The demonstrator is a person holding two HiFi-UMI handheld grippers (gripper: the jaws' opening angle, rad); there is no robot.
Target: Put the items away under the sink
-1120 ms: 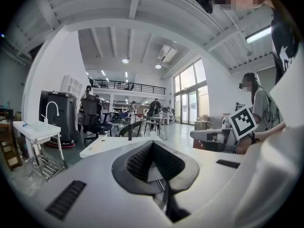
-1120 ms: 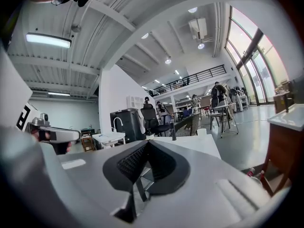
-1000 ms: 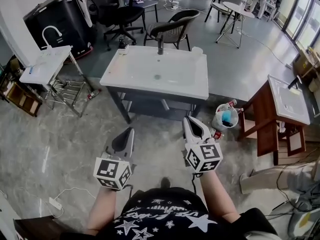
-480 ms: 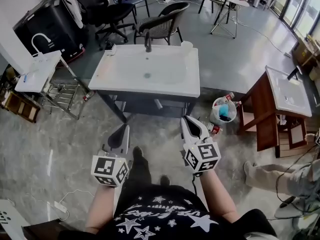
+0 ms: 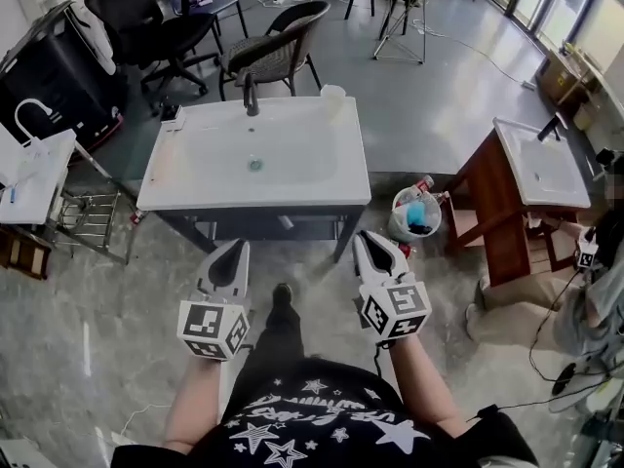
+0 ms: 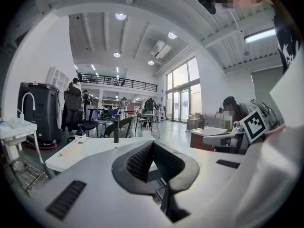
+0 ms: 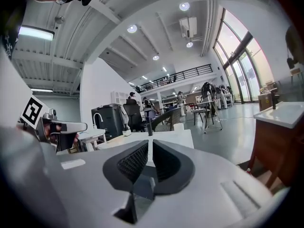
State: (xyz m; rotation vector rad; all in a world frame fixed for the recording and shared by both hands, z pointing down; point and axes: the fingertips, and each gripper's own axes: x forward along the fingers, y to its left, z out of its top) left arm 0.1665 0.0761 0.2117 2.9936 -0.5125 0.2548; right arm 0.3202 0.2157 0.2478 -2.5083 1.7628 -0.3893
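Note:
A white sink (image 5: 255, 159) with a black tap (image 5: 252, 94) stands on a dark frame, and a shelf (image 5: 263, 225) shows under it. A white bucket (image 5: 414, 214) on the floor right of the sink holds bottles and a blue item. A white cup (image 5: 332, 93) sits on the sink's back right corner. My left gripper (image 5: 234, 250) and right gripper (image 5: 369, 238) hover side by side just short of the sink's front edge, both pointing at it. In the left gripper view the left gripper (image 6: 152, 144) is shut and empty. The right gripper (image 7: 149, 144) is shut and empty too.
A wooden stand with a second white basin (image 5: 526, 178) is to the right, beyond the bucket. A small white sink on a wire rack (image 5: 29, 169) is at the left. Chairs (image 5: 278, 52) stand behind the sink. A person (image 5: 604, 291) is at the right edge.
The view has moved forward, so the sink and bucket lie closer and lower in frame. Both grippers have come nearer to the sink's front edge and stay shut.

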